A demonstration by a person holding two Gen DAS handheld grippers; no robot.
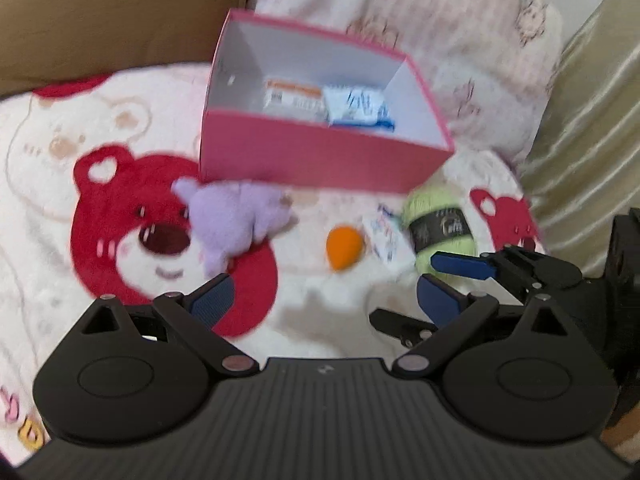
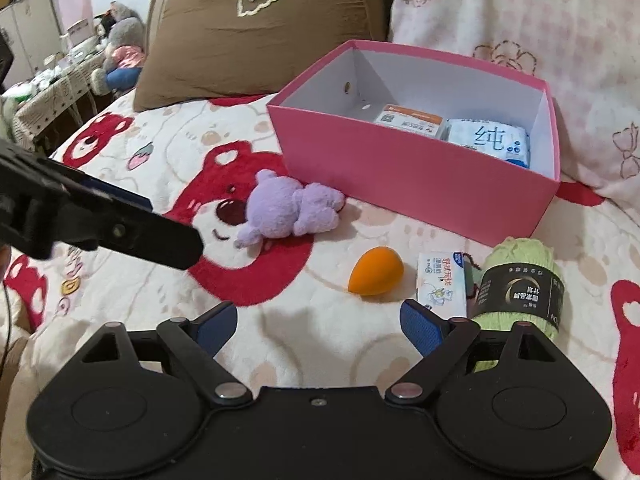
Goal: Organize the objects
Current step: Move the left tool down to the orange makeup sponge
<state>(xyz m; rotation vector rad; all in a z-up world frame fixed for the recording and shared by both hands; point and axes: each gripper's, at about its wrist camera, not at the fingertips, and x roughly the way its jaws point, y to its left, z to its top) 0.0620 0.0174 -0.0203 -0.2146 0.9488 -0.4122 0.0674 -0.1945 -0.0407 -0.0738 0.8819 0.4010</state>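
On the bear-print blanket (image 2: 360, 344), a pink box (image 2: 416, 184) sits open, just in front of the brown pillow (image 2: 240, 36) and the floral bedding (image 2: 520, 12).

Progress, judged from the layout: partly done. Two items are already inside the box: a white packet with an orange stripe (image 2: 410, 122) and a white-and-blue tissue pack (image 2: 490, 140), lying side by side on the floor of the box at its right end. The left part of the box is bare.

Left to pack, all on the blanket in front of the box:
- purple plush toy (image 2: 286, 210), on its side, near the box's front wall but apart from it
- orange egg-shaped sponge (image 2: 374, 272), alone, between the plush and the small carton
- small white carton (image 2: 442, 282), just beside the yarn
- pale green yarn ball (image 2: 520, 284) with a black paper band, at the right

Appearance: plush is soft and floppy; the sponge is smooth and rounded, so likely to roll or slip; the yarn is squashy.

Right gripper (image 2: 320, 320): blue pads spread wide, nothing between them, low over the blanket short of the sponge and carton. Left gripper (image 1: 326, 300): also spread apart, empty, facing the sponge. Which item goes next cannot be told.
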